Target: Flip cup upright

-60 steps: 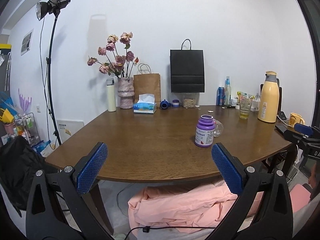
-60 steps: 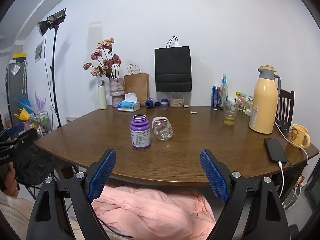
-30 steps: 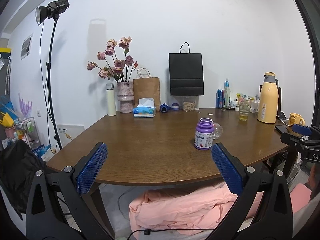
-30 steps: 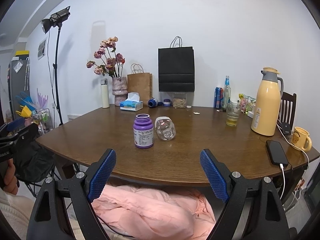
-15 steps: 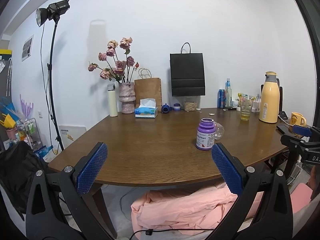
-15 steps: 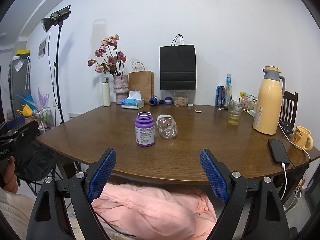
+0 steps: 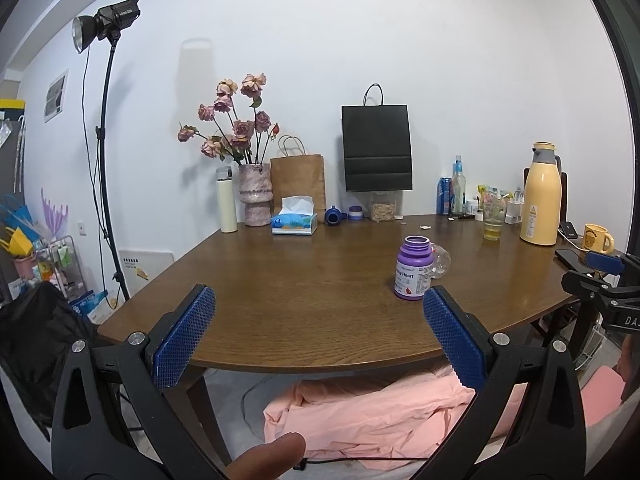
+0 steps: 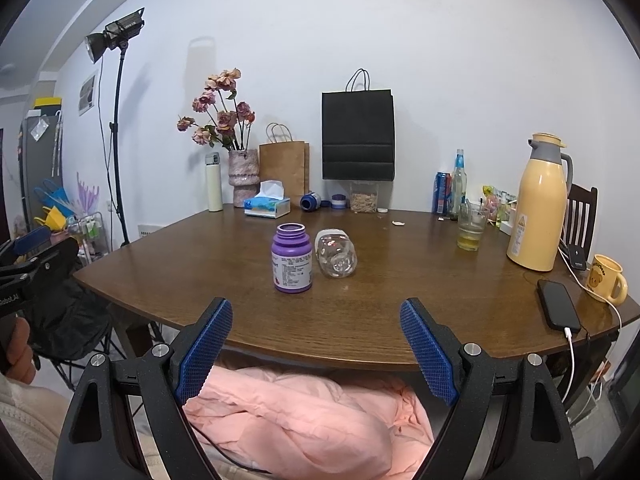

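Both the left gripper (image 7: 318, 336) and right gripper (image 8: 316, 346) hang spread and empty off the brown wooden table's (image 8: 400, 320) near edge, so the reach has yet to begin: the clear plastic cup (image 8: 336, 254) lies tipped over at 12 o'clock, touching or nearly touching the purple pill bottle (image 8: 292, 258), and wants a sideways grip.

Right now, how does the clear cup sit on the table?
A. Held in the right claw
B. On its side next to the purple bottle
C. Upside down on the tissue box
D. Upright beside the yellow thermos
B: the clear cup lies on its side on the table, close beside the upright purple bottle, while the right claw is open and short of it.
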Tool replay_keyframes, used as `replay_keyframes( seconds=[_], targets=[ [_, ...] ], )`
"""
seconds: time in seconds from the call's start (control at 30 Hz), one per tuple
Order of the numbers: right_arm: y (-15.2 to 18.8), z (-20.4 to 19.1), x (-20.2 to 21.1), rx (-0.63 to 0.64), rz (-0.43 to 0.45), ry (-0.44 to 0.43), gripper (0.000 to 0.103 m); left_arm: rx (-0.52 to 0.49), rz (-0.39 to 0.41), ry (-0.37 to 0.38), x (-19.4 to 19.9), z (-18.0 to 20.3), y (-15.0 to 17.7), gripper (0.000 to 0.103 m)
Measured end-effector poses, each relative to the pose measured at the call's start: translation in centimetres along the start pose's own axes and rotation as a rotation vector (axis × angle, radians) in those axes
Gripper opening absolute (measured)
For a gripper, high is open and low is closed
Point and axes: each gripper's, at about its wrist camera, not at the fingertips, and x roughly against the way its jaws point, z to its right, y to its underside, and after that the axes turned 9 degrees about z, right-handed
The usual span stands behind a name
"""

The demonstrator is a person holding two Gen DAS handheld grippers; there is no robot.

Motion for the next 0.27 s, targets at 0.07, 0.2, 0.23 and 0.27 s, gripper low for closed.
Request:
replay_keyframes(
  seconds=[0.07, 0.2, 0.23, 0.27],
  targets=[
    [0.05, 0.05, -0.18, -0.005, -0.011, 0.0, 0.09, -0.001, 0.001, -0.002, 0.01, -0.03, 0.04, 0.103],
    [0.02, 0.07, -0.21, -0.008, -0.013, 0.001, 0.09, -0.001, 0.0, -0.004, 0.0, -0.01, 0.04, 0.103],
    [0.03, 0.07, -0.23, -0.008, -0.014, 0.001, 0.09, -0.001, 0.001, -0.01, 0.01, -0.02, 0.06, 0.103],
    [0.04, 0.06, -0.25, -0.007, -0.016, 0.001, 0.09, -0.001, 0.0, -0.011, 0.01, 0.02, 0.15, 0.103]
  ],
)
